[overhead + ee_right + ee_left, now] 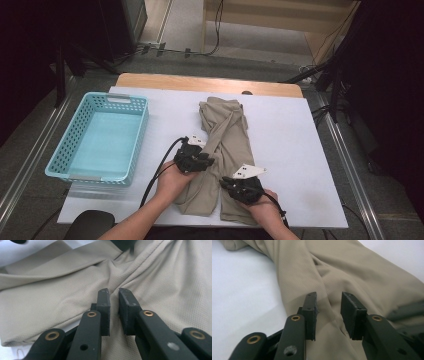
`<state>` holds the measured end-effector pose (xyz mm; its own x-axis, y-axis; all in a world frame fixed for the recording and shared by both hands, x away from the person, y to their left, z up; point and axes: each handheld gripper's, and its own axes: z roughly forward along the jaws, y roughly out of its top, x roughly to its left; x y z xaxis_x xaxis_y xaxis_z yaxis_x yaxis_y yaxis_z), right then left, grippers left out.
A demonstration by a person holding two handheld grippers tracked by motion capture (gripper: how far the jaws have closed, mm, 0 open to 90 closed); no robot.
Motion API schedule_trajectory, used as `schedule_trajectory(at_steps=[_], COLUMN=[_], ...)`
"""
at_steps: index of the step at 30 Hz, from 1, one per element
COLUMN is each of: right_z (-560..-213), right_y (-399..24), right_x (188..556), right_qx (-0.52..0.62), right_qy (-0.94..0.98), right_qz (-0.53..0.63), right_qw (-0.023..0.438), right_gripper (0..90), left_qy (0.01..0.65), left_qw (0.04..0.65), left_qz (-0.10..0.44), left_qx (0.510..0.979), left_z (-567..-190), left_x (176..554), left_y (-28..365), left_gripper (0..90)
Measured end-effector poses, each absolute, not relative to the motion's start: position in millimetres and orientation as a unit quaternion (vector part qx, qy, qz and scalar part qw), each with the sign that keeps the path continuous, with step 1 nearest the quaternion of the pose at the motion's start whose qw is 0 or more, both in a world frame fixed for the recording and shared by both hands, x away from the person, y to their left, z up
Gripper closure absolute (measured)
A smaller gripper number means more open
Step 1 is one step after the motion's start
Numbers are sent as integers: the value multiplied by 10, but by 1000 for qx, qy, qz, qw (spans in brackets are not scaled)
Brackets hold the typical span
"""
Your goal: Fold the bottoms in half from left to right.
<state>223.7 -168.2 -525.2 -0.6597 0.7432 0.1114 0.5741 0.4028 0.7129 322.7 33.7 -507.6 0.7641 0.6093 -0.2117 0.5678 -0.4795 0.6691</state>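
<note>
trousers (225, 145): beige cloth, fine knit weave, matt
basket (65, 150): turquoise plastic, perforated
table (300, 150): smooth white top, wooden far edge

Hands, black grippers hide near ends of beige trousers (222, 145); basket (75, 145) interior blurred.

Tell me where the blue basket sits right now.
In the high view, the blue basket sits at the table's left side, left of the beige garment.
</note>
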Motion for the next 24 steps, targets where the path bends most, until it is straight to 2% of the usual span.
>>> schedule_trajectory(at_steps=[2, 5, 8, 24], right_z=[-5250, -5245, -5241, -5186], right_y=[-1680, -1661, -1656, -1499], right_x=[2242, 2246, 2248, 2240], right_qx=[398, 399, 398, 393], right_qy=[829, 830, 830, 825], right_qz=[377, 377, 376, 392], right_qw=[108, 105, 104, 108], right_gripper=[780, 783, 784, 810], left_qy=[343, 343, 365, 344], left_qw=[374, 378, 380, 446], left_qz=[26, 34, 1, -37], left_qx=[861, 859, 850, 825], left_z=[-5121, -5137, -5122, -4576], left_x=[3265, 3285, 3358, 3127], left_y=[305, 303, 383, 401], left_gripper=[659, 791, 883, 889])
